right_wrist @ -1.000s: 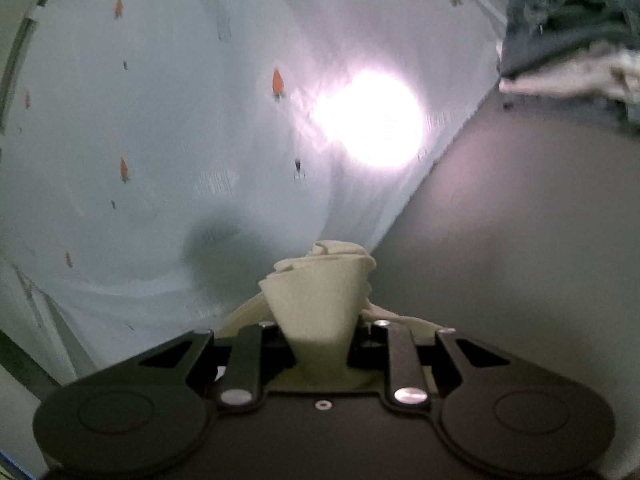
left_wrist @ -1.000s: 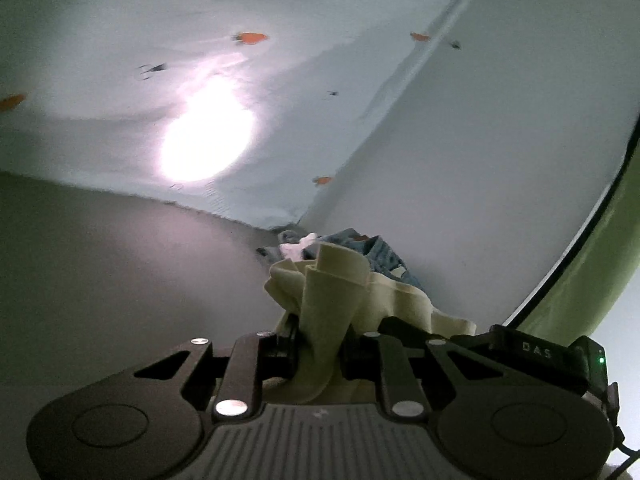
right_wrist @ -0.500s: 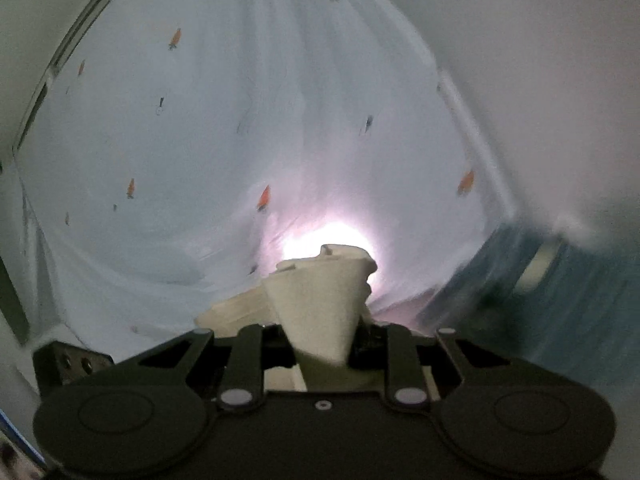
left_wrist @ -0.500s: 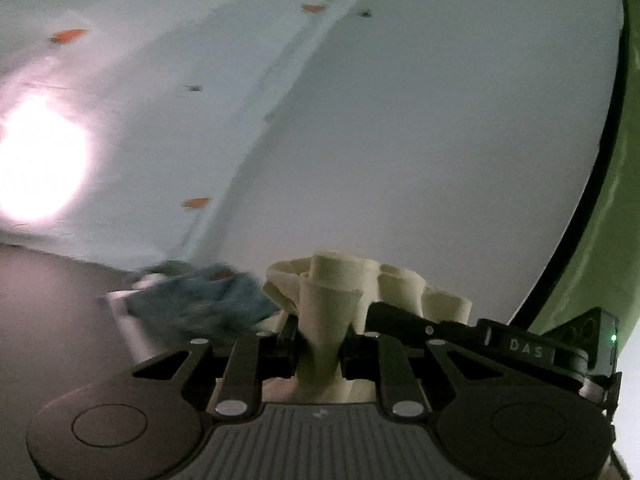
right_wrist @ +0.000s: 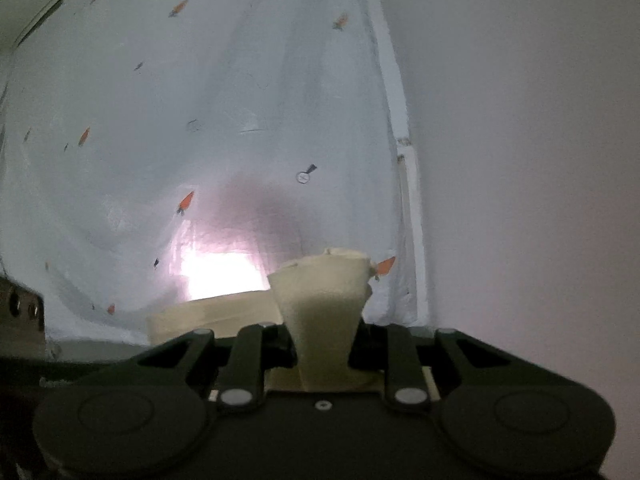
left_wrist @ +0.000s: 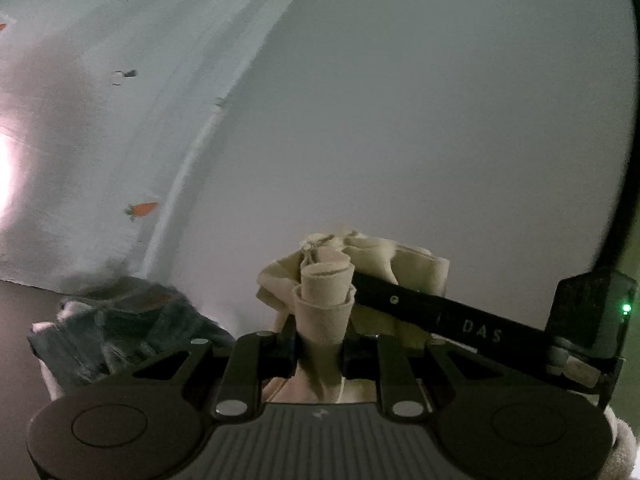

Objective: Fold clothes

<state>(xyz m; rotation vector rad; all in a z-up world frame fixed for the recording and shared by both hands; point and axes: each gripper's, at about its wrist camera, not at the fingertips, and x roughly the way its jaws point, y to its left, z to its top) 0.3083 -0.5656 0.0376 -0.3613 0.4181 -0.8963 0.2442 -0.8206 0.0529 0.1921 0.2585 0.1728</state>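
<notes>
Left gripper [left_wrist: 320, 354] pinched tight on a bunched fold of cream garment [left_wrist: 325, 312]; right gripper [right_wrist: 322, 354] likewise clamped on another bunch of the same cream cloth [right_wrist: 320, 312]; both grips lifted, cloth flaring out past the fingertips in a rolled wad rather than a clean corner. In the left view, the right tool's black body [left_wrist: 480, 332] crossing just beside the wad on the right, touching or nearly so (cannot tell which). Pile of dark blue-grey clothes [left_wrist: 116, 328] lying near left on the dark table [left_wrist: 16, 308], apart from the cream piece. Behind: pale sheet with small carrot print [right_wrist: 200, 100] hung as backdrop, plain white wall [left_wrist: 420, 120] on the right, bright light patch [right_wrist: 218, 272] glowing through the sheet.

Risks, judged from here: wadded grips (several layers caught at once) likely to give a crooked or twisted fold when laid down; slip of an inner layer possible if pulled taut, since only the outer roll clearly sits between the fingers; grippers very close together, so collision or snagging cloth on the other tool plausible; swinging left could drag the cream cloth over the dark pile and disturb it; glare washing out the right view, edge of cloth hard to judge there.
</notes>
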